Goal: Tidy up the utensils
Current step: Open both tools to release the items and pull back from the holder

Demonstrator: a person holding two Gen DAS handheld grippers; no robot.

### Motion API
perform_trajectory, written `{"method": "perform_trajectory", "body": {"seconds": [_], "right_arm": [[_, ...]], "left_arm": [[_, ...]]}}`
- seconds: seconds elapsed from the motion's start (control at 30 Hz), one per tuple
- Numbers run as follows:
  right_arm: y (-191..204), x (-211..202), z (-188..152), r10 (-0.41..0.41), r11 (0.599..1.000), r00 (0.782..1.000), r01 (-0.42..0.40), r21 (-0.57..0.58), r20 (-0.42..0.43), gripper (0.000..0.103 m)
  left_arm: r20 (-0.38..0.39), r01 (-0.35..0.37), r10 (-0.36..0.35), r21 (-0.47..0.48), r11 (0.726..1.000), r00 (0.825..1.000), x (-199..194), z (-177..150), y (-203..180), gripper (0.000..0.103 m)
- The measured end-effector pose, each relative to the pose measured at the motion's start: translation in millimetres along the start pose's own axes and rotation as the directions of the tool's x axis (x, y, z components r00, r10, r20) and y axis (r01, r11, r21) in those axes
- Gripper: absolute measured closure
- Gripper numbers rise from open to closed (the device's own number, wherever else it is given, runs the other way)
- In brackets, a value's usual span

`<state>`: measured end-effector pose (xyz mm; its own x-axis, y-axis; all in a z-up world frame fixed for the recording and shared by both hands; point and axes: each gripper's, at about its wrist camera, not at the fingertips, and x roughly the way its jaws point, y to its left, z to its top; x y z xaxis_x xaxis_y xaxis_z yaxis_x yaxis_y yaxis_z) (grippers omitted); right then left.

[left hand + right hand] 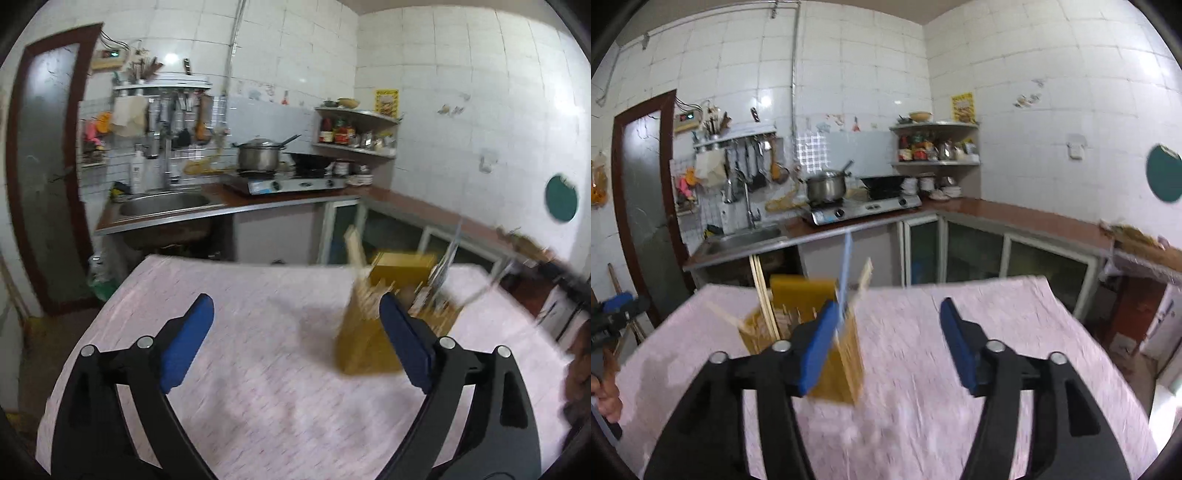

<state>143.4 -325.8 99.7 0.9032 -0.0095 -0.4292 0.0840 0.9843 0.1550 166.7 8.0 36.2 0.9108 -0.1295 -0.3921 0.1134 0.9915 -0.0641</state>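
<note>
**Both grippers open and empty before the yellow utensil holder (831, 354) on the pink-clothed table (1015, 350).**

The left gripper (295, 343) has its blue pads spread wide with only bare cloth between them; the holder (364, 343) lies ahead and to its right, partly behind the right-hand pad. The right gripper (886, 343) is likewise released, nothing between its jaws; the holder lies ahead and to its left, partly behind the left-hand pad. The holder thus stands between the two tools, near both; blur leaves it unclear which is nearer. Its long axis is upright, and the chopsticks (764, 295) and a pale blue utensil (846, 273) project upward from it, slightly splayed. Judged from this layout, either hand must swing inward to bring the holder between its pads.
</note>
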Motion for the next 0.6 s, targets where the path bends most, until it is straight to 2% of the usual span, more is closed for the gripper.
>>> {"method": "perform_trajectory", "body": {"seconds": [0.1,0.17,0.23,0.4,0.5,0.6], "right_arm": [[-0.7,-17.5,-45.1,-0.025,1.000,1.000,0.025,0.011,0.000,0.033],[4.5,-27.8,-67.4,-0.026,1.000,1.000,0.026,-0.004,-0.003,0.031],[13.0,-42.5,-90.9,-0.011,1.000,1.000,0.011,-0.024,-0.011,0.031],[33.3,-70.4,-117.6,-0.002,0.998,1.000,0.000,-0.067,-0.025,0.027],[37.8,-80.6,-126.3,0.015,0.997,1.000,-0.015,-0.078,0.007,0.025],[38.3,-81.1,-133.0,0.000,0.997,0.999,0.004,-0.078,0.047,0.025]], "left_arm": [[0.042,-0.052,0.051,0.022,0.998,0.998,-13.1,-55.3,-0.8,0.004],[0.071,-0.070,0.067,0.038,0.997,0.995,-26.1,-83.8,-7.1,0.005],[0.055,-0.081,0.078,0.059,0.995,0.995,-35.4,-101.0,-13.0,0.005],[0.076,-0.094,0.087,0.091,0.991,0.993,-64.1,-123.5,-29.5,0.005],[0.130,-0.100,0.089,0.083,0.991,0.987,-76.2,-130.9,-33.9,0.005],[0.130,-0.135,0.123,0.088,0.987,0.984,-75.4,-136.1,-38.1,0.005]]}}
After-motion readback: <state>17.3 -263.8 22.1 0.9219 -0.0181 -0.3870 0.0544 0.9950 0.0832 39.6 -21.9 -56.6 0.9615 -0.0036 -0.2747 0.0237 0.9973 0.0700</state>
